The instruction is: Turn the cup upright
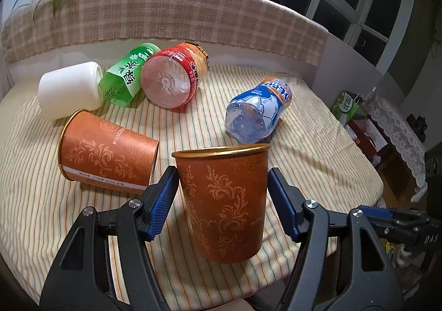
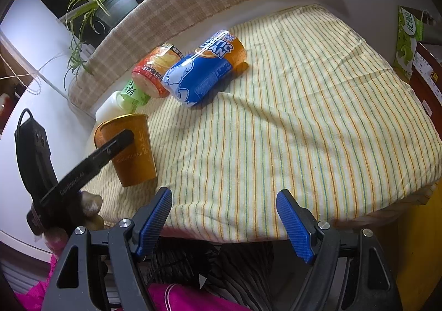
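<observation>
An orange paper cup [image 1: 225, 200] with a gold rim stands upright on the striped cloth, between the blue pads of my left gripper [image 1: 221, 189]. The pads sit beside its walls with small gaps, so the gripper is open. The cup also shows in the right wrist view [image 2: 132, 151], with the left gripper's black finger across it. A second orange cup [image 1: 107, 153] lies on its side to the left. My right gripper [image 2: 225, 214] is open and empty at the table's near edge.
A white cup [image 1: 69, 88], a green bottle [image 1: 127, 76], a red bottle [image 1: 171, 79] and a blue bottle [image 1: 257, 112] lie on their sides on the striped cloth [image 2: 290, 117]. A checked backrest [image 1: 165, 15] runs behind. Boxes stand at the right [image 1: 367, 131].
</observation>
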The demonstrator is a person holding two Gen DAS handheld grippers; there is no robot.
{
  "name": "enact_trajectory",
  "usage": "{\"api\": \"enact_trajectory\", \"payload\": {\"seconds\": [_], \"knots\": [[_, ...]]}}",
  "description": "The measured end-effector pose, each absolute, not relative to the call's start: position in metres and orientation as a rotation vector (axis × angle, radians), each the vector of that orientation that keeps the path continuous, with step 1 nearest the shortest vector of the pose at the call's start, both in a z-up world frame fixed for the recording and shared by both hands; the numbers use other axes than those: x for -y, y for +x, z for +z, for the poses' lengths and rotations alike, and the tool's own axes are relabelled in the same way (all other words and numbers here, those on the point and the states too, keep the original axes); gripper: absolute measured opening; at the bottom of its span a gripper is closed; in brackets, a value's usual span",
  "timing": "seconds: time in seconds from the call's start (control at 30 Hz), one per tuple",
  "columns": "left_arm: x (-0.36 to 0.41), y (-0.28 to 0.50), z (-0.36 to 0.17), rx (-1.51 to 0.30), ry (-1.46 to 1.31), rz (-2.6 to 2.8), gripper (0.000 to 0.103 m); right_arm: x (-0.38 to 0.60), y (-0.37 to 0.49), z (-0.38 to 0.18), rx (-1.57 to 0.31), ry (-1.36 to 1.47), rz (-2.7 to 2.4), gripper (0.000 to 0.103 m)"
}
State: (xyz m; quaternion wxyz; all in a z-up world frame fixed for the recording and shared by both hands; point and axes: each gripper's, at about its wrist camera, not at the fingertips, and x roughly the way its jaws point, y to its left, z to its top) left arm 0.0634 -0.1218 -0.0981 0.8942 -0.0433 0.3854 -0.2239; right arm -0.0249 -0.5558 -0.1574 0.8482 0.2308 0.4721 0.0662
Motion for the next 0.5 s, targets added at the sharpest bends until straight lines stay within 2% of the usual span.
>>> {"api": "enact_trajectory", "payload": {"seconds": [0.5], "knots": [[0.117, 0.031, -0.096, -0.793, -0.05, -0.537, 0.068, 0.549, -0.027, -0.153, -0.993, 0.479, 0.152, 0.08]]}}
